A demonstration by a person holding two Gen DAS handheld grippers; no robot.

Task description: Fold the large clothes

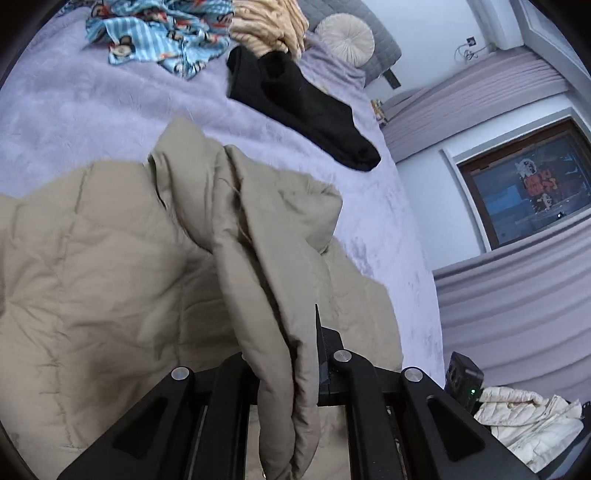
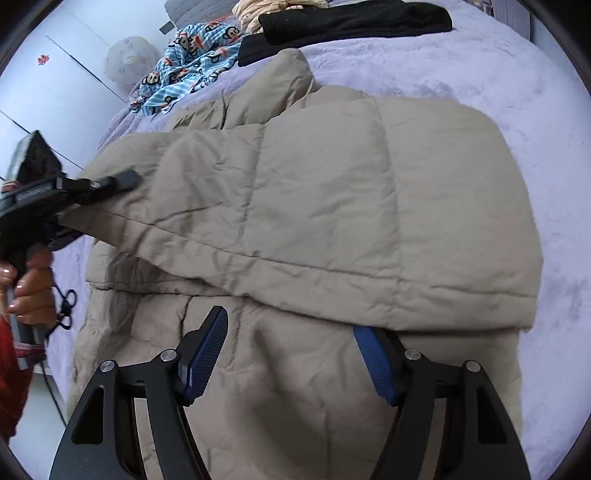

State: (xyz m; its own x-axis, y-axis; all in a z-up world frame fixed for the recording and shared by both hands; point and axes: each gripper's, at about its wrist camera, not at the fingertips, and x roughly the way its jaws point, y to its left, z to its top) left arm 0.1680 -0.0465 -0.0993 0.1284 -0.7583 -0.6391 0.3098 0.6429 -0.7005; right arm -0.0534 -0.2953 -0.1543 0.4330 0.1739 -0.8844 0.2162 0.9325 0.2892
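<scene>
A beige quilted jacket (image 2: 332, 206) lies spread on the lilac bed cover (image 2: 517, 92), with one part folded over the rest. My left gripper (image 1: 291, 369) is shut on a bunched fold of the jacket (image 1: 258, 258), which hangs down between its fingers (image 1: 319, 332) and hides the pads. In the right wrist view the left gripper (image 2: 122, 181) clamps the jacket's left edge, lifted a little off the bed. My right gripper (image 2: 290, 325) hovers open just over the jacket's near part. Its blue pads (image 2: 207, 354) stand wide apart at the folded flap's lower edge, with nothing pinched between them.
At the bed's far end lie a black garment (image 1: 306, 107), a blue monkey-print cloth (image 1: 162, 40) and a striped yellowish cloth (image 1: 266, 26), beside a round cushion (image 1: 345, 37). A white jacket (image 1: 528, 421) sits low right, off the bed. A hand (image 2: 33, 288) holds the left gripper's handle.
</scene>
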